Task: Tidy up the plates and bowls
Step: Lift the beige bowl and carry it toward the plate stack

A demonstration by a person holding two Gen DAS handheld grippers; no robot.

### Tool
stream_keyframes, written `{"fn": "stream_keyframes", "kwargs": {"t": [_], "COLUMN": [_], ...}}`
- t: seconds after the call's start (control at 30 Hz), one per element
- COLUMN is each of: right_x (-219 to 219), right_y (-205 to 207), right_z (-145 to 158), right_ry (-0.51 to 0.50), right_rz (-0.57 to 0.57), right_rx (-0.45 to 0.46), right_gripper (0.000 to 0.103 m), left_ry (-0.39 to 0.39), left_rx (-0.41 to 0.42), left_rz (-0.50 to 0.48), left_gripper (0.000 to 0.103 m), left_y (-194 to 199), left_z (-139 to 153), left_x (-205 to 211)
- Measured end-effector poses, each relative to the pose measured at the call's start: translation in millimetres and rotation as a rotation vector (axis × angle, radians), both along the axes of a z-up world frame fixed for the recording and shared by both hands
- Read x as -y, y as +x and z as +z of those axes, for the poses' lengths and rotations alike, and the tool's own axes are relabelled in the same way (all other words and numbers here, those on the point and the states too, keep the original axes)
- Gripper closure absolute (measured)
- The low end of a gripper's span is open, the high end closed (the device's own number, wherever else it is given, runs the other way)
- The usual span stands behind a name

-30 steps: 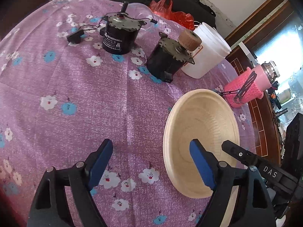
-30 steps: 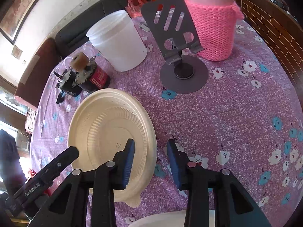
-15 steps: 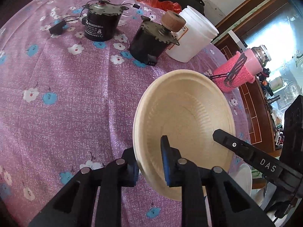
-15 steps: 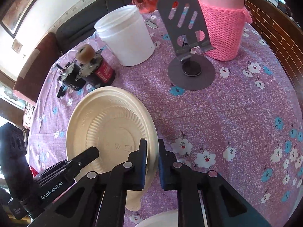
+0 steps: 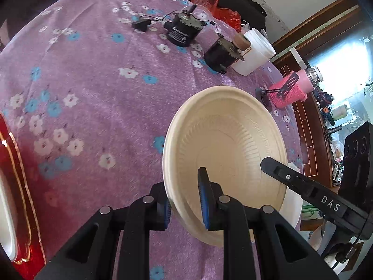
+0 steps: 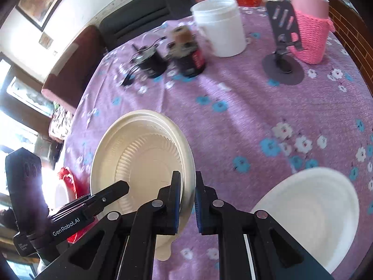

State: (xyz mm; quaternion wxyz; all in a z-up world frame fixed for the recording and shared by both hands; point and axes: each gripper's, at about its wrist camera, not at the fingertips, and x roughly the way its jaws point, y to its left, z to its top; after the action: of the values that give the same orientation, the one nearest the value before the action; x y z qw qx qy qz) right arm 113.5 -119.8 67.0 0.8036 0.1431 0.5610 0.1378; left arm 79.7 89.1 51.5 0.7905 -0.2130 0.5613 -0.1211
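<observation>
Lifted now, cream bowl (image 5: 233, 144) clamped by both claws (image 5: 184, 200) (image 6: 187, 200); white bowl (image 6: 321, 207) beside; motors (image 5: 184, 31) beyond.

Both tools are matte black plastic. The left gripper (image 5: 185, 200) has blue pads on its fingers and silver round pivot screws; the right gripper (image 6: 187, 200) looks the same, its pads seemingly darker blue. White lettering reads "DAS" on one, "GenRobot.AI" on the other.
</observation>
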Motion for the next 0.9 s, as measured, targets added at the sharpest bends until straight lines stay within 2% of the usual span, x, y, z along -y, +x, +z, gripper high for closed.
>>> {"fn": "stream_keyframes", "kwargs": {"t": [0.2,0.43,0.63,0.9], "right_x": [-35,-101,-173,-256], "right_y": [-25,-53,-72,-78], "right_z": [6,29,47,38], "right_ry": [0.053,0.045,0.023,0.016], "right_rz": [0.056,0.163,0.255,0.340], "right_rx": [-0.056,-0.024,0.031,0.075], "right_gripper": [0.091,0.091,0.090,0.090], "left_ry": [-0.025,-0.052,-0.036,0.063], "left_rx": [-0.039,-0.029,0.015,0.054], "left_rz": [0.036,0.112,0.207,0.308], "left_gripper": [0.084,0.084,0.084,0.084], "left_y": [-34,-71,-97,-115], "left_z": [6,24,37,32], "left_x": [-40,-106,-167,-225]}}
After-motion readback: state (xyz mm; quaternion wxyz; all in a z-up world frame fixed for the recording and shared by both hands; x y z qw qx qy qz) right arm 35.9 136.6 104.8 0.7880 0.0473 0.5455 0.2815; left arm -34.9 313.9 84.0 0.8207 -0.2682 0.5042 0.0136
